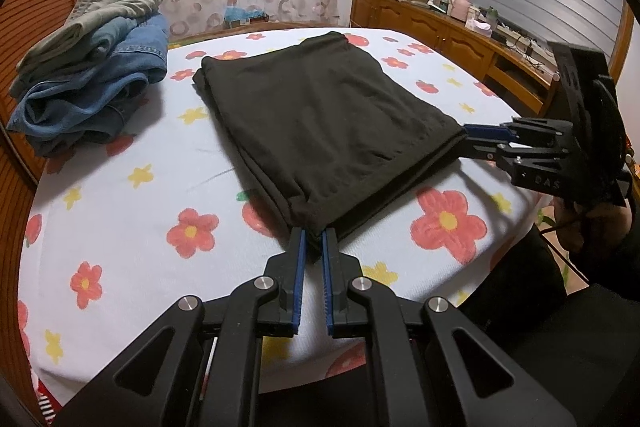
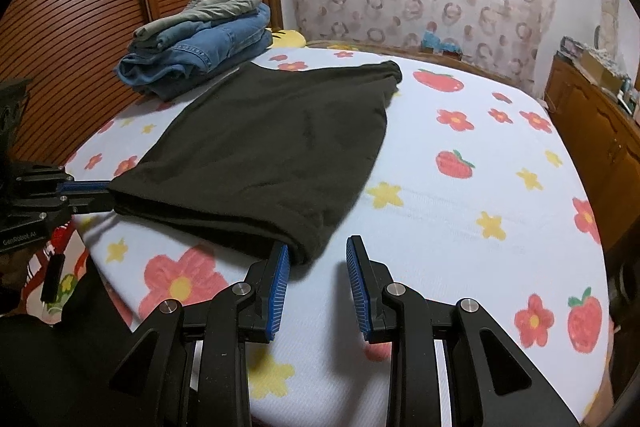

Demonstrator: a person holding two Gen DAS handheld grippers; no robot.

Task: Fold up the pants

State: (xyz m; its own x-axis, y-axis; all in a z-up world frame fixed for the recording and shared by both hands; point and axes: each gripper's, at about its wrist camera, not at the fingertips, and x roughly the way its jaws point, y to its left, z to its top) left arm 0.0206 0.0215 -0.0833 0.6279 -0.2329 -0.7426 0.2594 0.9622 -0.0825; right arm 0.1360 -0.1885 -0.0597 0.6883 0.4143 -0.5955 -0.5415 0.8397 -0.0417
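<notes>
Black pants (image 1: 320,123) lie folded on the flowered sheet (image 1: 120,227); they also show in the right wrist view (image 2: 260,155). My left gripper (image 1: 314,239) is shut on the near left corner of the pants; it appears at the left of the right wrist view (image 2: 106,193). My right gripper (image 2: 318,251) is open, its left finger touching the near right corner of the pants, nothing held. It appears in the left wrist view (image 1: 466,141) at that corner.
A stack of folded jeans and olive pants (image 1: 92,67) sits at the far left of the bed, also in the right wrist view (image 2: 200,39). A wooden sideboard (image 1: 460,35) with clutter stands to the right. A slatted wooden door (image 2: 80,7) is behind the stack.
</notes>
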